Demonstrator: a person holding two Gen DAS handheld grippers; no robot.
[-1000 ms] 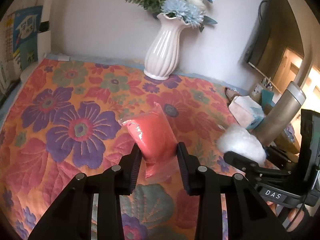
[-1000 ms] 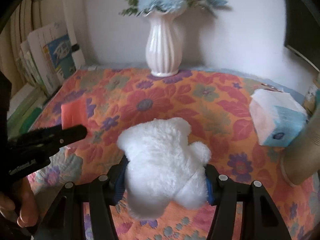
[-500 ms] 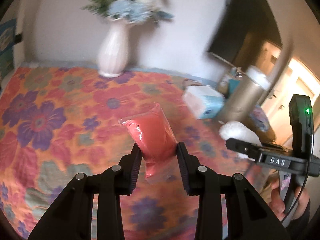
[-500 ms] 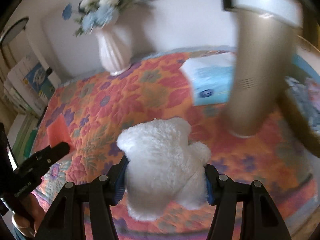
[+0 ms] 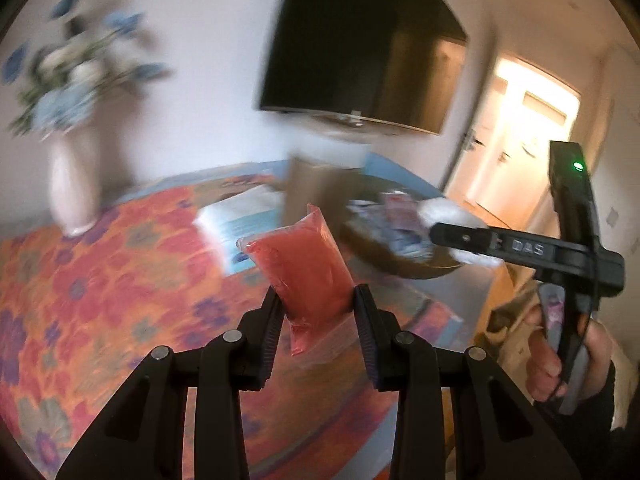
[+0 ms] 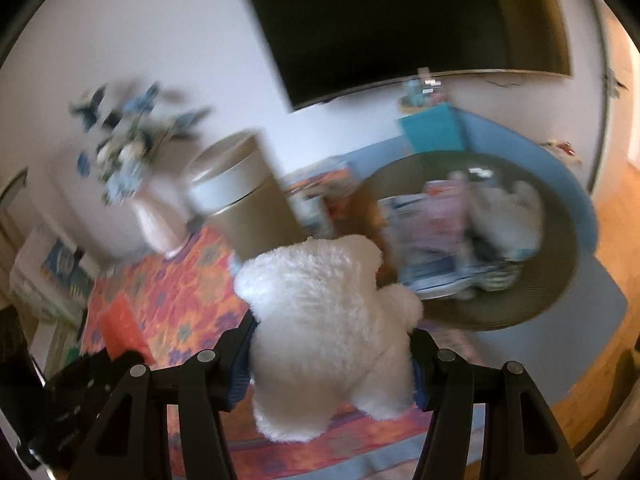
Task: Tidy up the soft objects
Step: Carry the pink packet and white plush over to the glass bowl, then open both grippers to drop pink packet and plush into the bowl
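Soft objects, two in transit: red pouch [image 5: 304,268] pinched by left gripper [image 5: 316,312]; white plush toy [image 6: 328,332] clamped in right gripper [image 6: 332,356]. Round basket [image 6: 560,280] ahead holds several items already. Both loads not yet deposited.

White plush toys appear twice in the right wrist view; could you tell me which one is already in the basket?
The blurred white plush lying inside the round basket; the other white plush is clamped between the right gripper's jaws.
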